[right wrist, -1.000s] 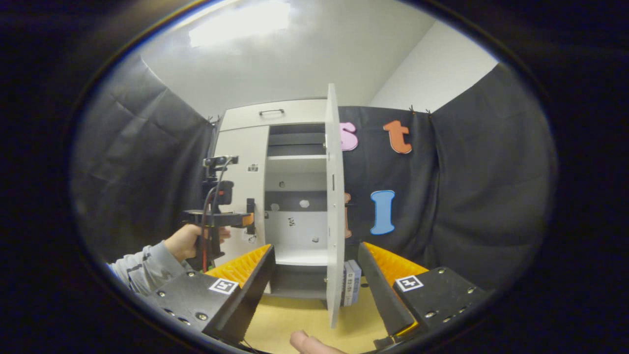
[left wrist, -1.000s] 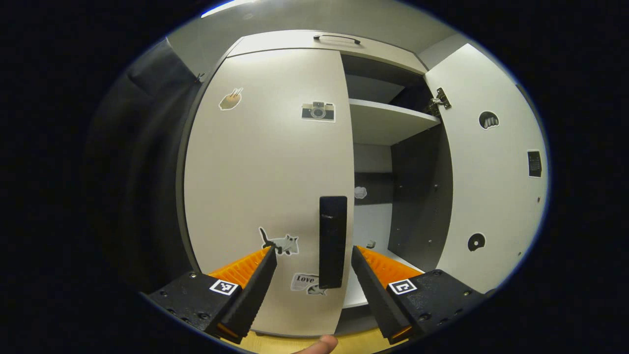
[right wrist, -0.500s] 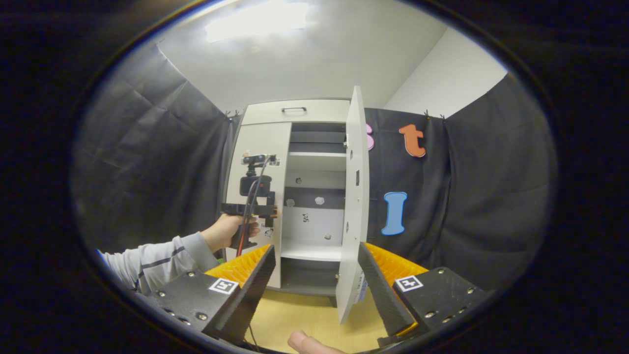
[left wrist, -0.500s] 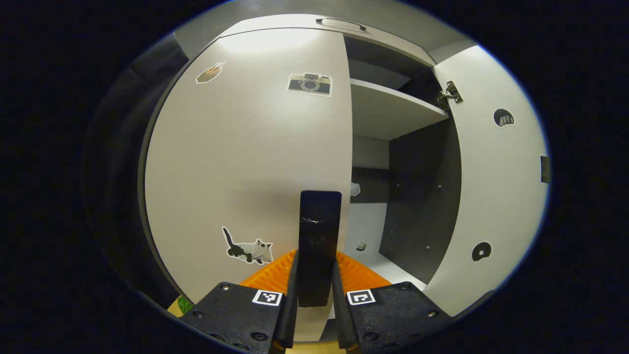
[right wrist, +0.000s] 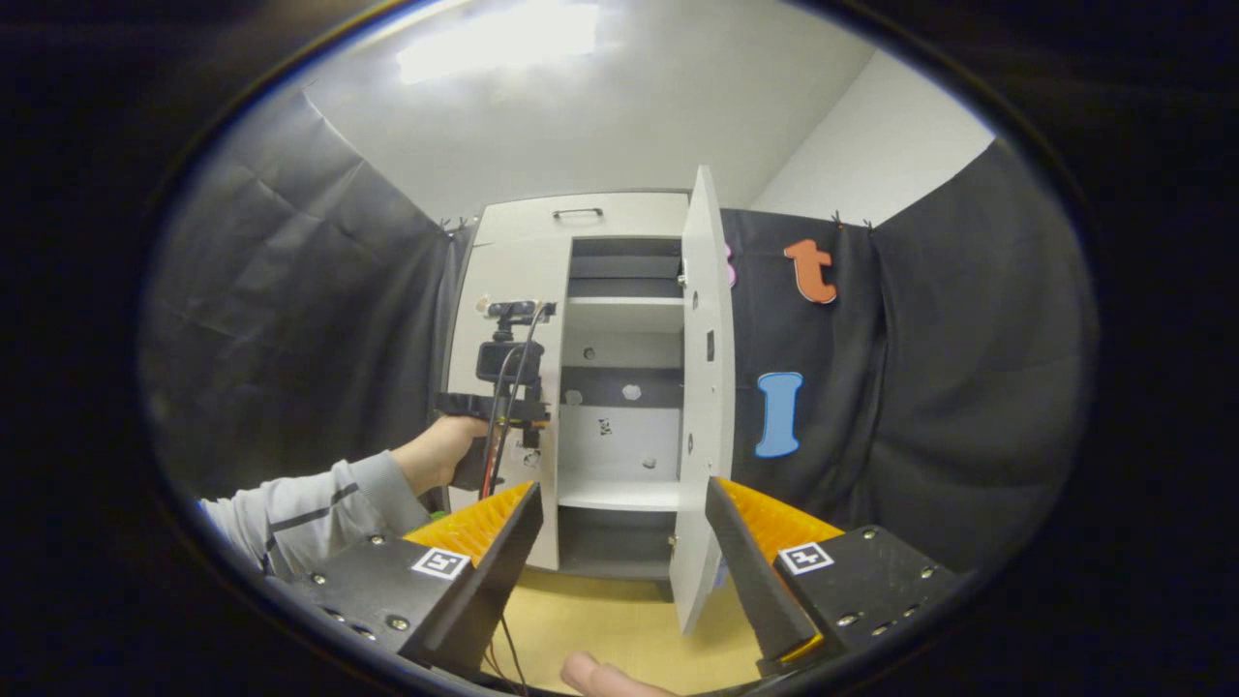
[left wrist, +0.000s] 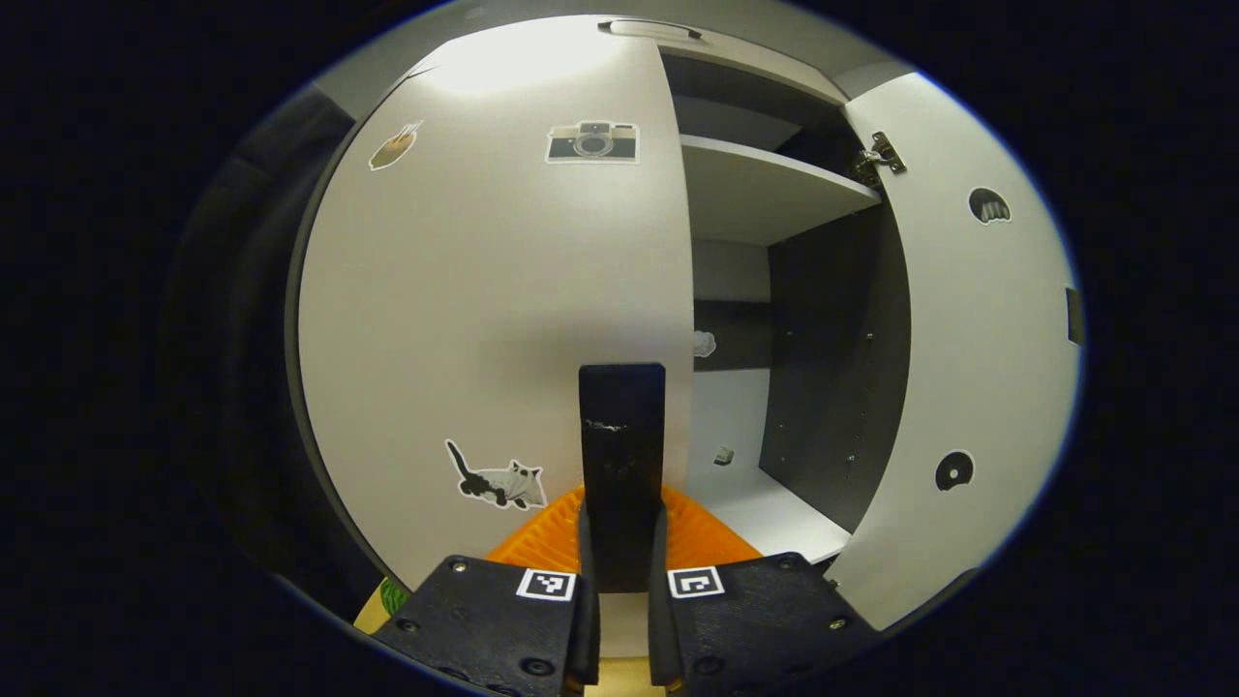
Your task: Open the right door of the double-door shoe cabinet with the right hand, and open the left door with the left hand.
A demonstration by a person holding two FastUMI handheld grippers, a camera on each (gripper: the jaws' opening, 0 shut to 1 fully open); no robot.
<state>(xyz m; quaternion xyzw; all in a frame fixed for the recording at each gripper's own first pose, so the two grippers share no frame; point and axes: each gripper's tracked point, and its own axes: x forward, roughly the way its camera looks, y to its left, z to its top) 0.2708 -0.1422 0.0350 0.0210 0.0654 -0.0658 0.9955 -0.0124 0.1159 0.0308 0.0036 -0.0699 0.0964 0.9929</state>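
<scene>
Yellow wooden floor (right wrist: 619,629), black-curtained booth. Our left hand-held gripper (left wrist: 622,566) clamps the left door's (left wrist: 484,319) upright black handle (left wrist: 622,465), dead ahead. Right door (right wrist: 702,387) swung out; right hand-held gripper (right wrist: 619,552) wide, holding nothing.

Grey sleeve (right wrist: 290,499) with a dark stripe; black gripper bodies.

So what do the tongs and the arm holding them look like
Each of the tongs, left and right, has a black bolted body with square black-and-white markers. In the right gripper view, the far unit carries a camera and a red cable; the sleeve is grey with a dark stripe.
</scene>
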